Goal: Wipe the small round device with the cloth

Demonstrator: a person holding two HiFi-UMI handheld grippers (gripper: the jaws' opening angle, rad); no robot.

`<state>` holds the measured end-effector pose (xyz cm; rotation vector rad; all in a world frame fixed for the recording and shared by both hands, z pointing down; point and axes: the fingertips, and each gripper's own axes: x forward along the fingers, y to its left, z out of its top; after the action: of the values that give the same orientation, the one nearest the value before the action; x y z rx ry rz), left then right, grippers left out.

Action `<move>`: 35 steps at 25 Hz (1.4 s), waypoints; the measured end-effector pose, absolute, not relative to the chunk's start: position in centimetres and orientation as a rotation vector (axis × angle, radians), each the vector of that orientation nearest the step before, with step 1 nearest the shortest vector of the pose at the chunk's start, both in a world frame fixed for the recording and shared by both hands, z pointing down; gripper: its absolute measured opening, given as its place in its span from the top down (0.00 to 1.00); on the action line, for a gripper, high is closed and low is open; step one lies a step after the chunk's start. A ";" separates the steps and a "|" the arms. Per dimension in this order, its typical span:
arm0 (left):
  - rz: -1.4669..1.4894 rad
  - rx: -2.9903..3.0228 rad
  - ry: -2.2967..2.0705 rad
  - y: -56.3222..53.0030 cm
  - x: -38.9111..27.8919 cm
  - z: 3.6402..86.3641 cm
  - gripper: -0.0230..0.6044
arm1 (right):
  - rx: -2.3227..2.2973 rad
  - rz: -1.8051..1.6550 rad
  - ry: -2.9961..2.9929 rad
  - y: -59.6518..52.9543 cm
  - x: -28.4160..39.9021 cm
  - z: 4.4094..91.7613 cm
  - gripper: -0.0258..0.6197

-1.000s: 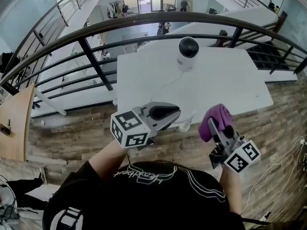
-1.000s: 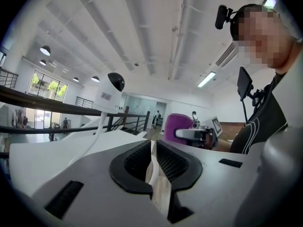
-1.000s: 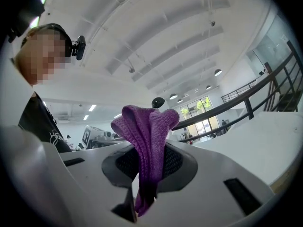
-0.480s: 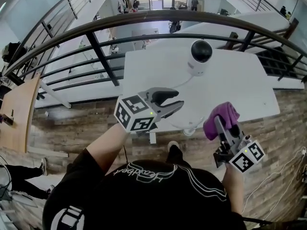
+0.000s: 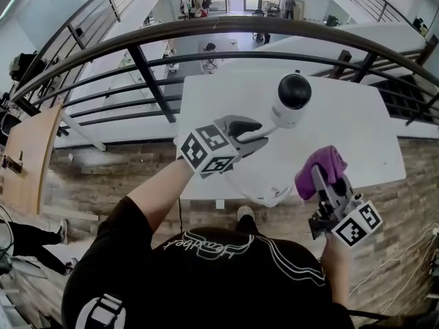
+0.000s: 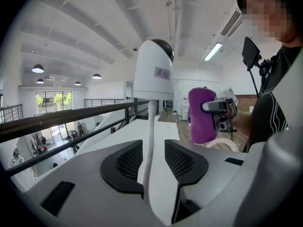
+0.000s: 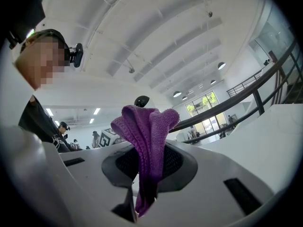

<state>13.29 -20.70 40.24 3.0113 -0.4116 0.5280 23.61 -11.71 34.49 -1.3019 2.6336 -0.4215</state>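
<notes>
Approach: cloth not yet on the small round device (image 5: 289,100)
It stands on the table (image 5: 357,122). Just before it, the left gripper (image 5: 259,131) has just opened astride its cable (image 6: 150,126); the right gripper (image 5: 319,178) pinches the cloth (image 5: 330,157), which likely goes to the dome next.

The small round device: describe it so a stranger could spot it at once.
Find the white table beside the dark railing. On it stands the small round device. It alone is white with a black dome; the cloth nearby is purple.

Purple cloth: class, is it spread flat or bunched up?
Bunched up: the purple cloth stands as a folded wad, pinched in the right tool.
</notes>
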 end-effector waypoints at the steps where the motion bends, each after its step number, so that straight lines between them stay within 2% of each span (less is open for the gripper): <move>1: 0.553 3.015 -0.399 -21.2 13.6 40.6 0.75 | -1.297 -0.425 2.638 -12.3 23.6 34.5 0.87; 12: 0.676 3.042 -0.258 -22.2 15.2 43.5 0.75 | -1.273 -0.446 2.667 -15.9 23.8 35.0 0.87; 18: 0.646 3.035 -0.286 -22.6 15.2 43.5 0.85 | -1.282 -0.448 2.668 -16.0 24.3 35.4 0.87; 21: 0.642 3.025 -0.300 -23.0 15.4 43.5 0.86 | -1.285 -0.431 2.671 -16.2 24.7 35.1 0.87; 35: 0.631 3.012 -0.317 -23.1 15.5 43.8 0.87 | -1.463 0.136 2.727 -16.6 24.1 30.2 0.87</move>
<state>15.54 -23.12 43.80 3.0117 -0.3173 0.6311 24.09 -16.60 30.23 -1.4626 2.7275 0.1359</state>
